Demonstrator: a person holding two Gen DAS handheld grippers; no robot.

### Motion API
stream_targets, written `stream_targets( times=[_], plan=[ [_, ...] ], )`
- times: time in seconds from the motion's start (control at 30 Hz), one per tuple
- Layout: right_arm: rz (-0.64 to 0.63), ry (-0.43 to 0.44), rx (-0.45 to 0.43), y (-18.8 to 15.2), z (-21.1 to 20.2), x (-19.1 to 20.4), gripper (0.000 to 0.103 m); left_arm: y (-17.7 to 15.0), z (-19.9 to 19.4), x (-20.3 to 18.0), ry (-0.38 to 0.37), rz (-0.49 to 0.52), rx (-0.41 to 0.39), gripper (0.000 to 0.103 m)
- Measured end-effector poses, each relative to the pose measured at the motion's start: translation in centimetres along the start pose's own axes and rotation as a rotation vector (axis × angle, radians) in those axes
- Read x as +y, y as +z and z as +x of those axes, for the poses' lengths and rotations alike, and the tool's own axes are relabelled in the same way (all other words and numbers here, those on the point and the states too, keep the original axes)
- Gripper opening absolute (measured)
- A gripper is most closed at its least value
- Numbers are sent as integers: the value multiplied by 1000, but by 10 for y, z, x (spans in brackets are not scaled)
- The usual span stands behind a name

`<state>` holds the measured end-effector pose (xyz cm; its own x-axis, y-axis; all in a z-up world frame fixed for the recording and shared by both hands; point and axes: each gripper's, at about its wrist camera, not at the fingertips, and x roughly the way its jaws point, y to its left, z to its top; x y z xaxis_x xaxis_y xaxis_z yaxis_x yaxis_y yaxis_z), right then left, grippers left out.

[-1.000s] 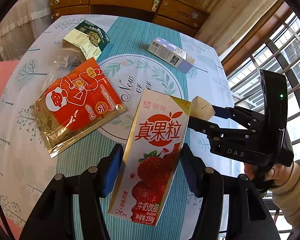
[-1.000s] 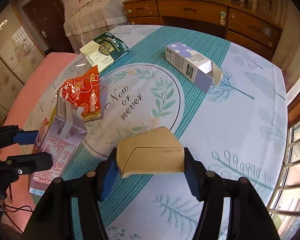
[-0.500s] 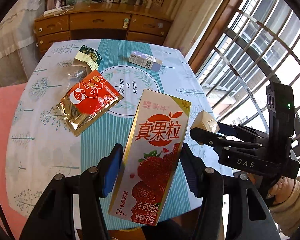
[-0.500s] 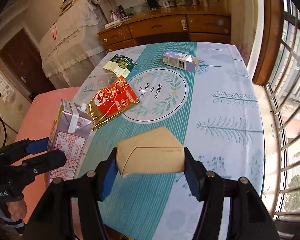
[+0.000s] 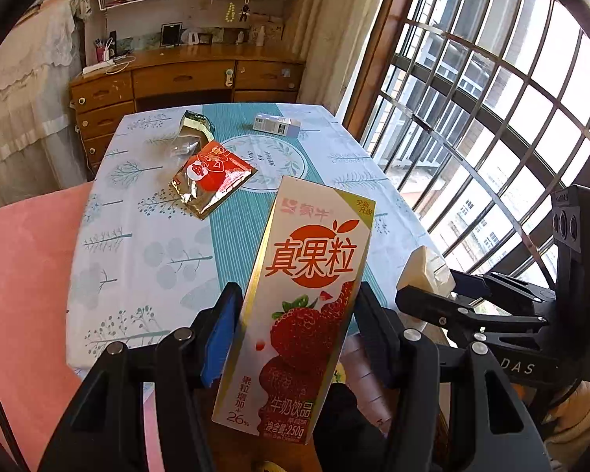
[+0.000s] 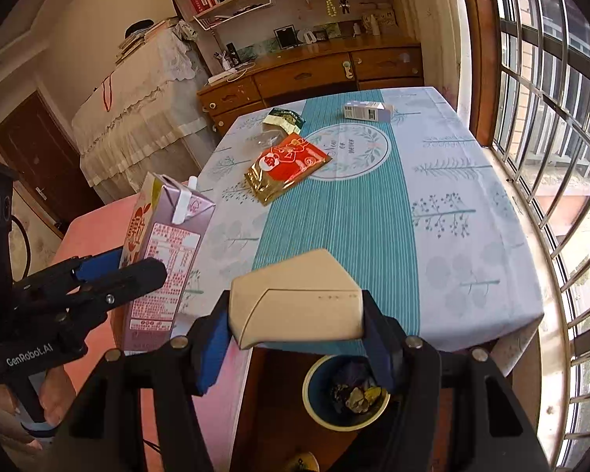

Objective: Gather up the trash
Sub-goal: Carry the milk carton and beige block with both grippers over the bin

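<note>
My left gripper (image 5: 295,330) is shut on a strawberry milk carton (image 5: 306,306), held upright off the table's near edge; the carton (image 6: 165,251) also shows at the left of the right wrist view. My right gripper (image 6: 295,338) is shut on a beige box (image 6: 295,303), seen again as the beige box (image 5: 421,267) to the right of the carton. Below the right gripper stands a round bin (image 6: 314,393) with trash in it, on the floor by the table's near edge. A red and gold packet (image 6: 287,165), a green packet (image 6: 285,118) and a small purple-white carton (image 6: 367,111) lie on the table.
The table (image 6: 452,204) wears a teal and white cloth. A pink seat (image 5: 23,275) lies to its left. A barred window (image 6: 562,126) runs along the right side, and a wooden dresser (image 6: 310,74) stands behind the table. A clear wrapper (image 6: 265,139) lies near the green packet.
Both grippers have pulled back and up from the table with their loads still held. The table has receded, and the bin on the floor has come into the right wrist view.
</note>
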<state>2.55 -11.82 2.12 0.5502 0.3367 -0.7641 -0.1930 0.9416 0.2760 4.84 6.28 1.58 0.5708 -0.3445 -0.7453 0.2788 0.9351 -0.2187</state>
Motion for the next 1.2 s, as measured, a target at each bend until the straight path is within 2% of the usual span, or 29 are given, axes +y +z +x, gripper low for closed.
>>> stream_targets(
  times=[0.27, 0.53, 0.77, 1.0, 1.2],
  plan=[
    [26, -30, 63, -41, -13, 11, 61, -40, -14, -19, 3, 58, 35, 56],
    [72, -51, 162, -76, 18, -10, 61, -73, 26, -26, 33, 18, 132, 56],
    [71, -89, 263, -130, 88, -48, 61, -128, 111, -23, 74, -39, 225, 57],
    [112, -95, 374, -193, 184, -99, 61, -193, 210, -8, 126, -130, 317, 57],
    [165, -78, 433, -239, 263, -131, 61, -246, 287, 9, 153, -156, 389, 57]
  ],
)
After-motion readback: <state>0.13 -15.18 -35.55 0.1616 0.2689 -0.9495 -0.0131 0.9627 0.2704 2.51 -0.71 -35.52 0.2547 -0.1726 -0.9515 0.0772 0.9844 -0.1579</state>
